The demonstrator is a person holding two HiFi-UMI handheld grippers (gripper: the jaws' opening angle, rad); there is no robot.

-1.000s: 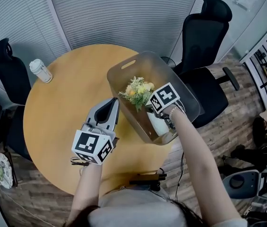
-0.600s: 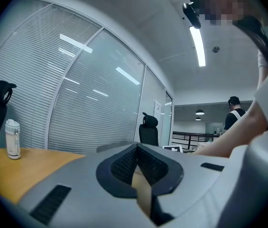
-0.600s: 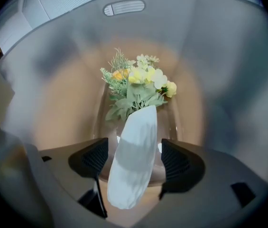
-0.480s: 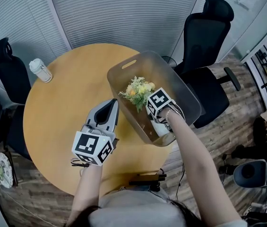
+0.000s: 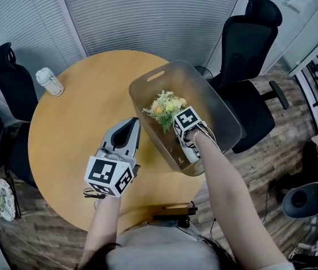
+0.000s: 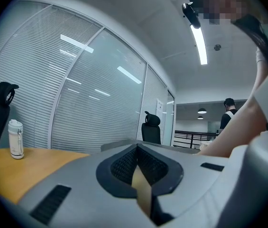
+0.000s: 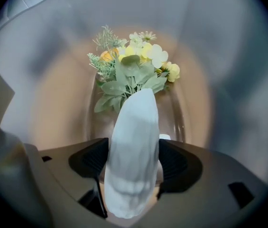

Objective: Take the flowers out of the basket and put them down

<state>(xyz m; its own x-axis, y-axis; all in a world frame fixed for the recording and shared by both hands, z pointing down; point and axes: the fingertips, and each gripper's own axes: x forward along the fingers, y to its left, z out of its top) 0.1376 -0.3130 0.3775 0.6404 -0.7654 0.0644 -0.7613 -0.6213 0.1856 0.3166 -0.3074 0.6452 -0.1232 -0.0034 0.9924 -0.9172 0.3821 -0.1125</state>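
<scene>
A: Where are the flowers (image 5: pixel 166 107)?

B: In the basket (image 5: pixel 147 83), upright in a white vase (image 7: pixel 133 151). Basket is on the round table (image 5: pixel 74 128), near its edge.

A: Right gripper (image 5: pixel 187 129)?

B: Reaching straight down into the basket. The vase fills the gap between the jaws and the pads sit against both its sides, so I read it as clamped on the vase, low on the body.

A: Left gripper (image 5: pixel 130 125)?

B: Jaws together, nothing in them. It lies level over the table just beside the basket wall. Can't tell if it touches.

A: What could go wrong?

B: Three things, my judgement.
- The vase looks smooth and rounded, so it may slide through the pads on the lift, or tilt and swing.
- Nothing visibly pins the basket. If the vase or foliage drags on the wall, the basket could come up with it or skid toward the table edge.
- The blooms spread wider than the vase, so an angled pull could snag them on the rim.

A: Fix?

B: Pull straight up, slowly. Brace the basket with the left gripper.
</scene>
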